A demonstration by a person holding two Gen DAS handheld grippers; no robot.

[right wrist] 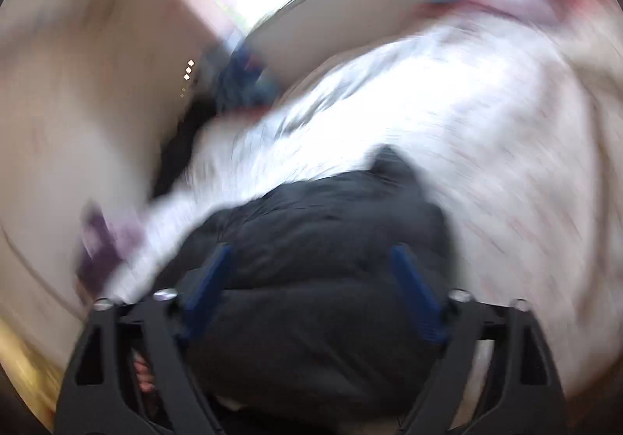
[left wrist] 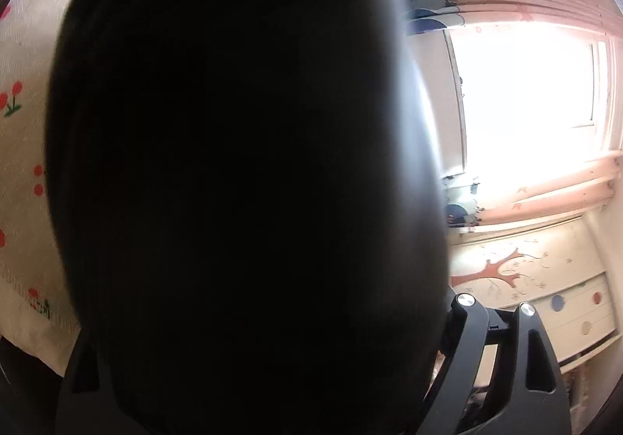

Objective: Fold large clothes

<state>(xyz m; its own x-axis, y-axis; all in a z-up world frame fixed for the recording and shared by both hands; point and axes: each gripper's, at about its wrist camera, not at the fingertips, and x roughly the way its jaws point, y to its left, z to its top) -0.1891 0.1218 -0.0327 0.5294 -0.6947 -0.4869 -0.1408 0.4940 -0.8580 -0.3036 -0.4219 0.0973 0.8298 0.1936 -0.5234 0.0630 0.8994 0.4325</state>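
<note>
A large black garment hangs right in front of the left wrist camera and hides the left gripper's fingers; only the black linkage at the lower right shows. In the right wrist view the same black garment lies bunched on a white patterned bedsheet. My right gripper is open, its blue fingers spread on either side of the bunched cloth, just above it. The view is motion-blurred.
A cream sheet with red cherry print is at the left. A bright window with pink curtains and a decorated cabinet stand at the right. Blurred coloured clothes lie at the bed's far edge.
</note>
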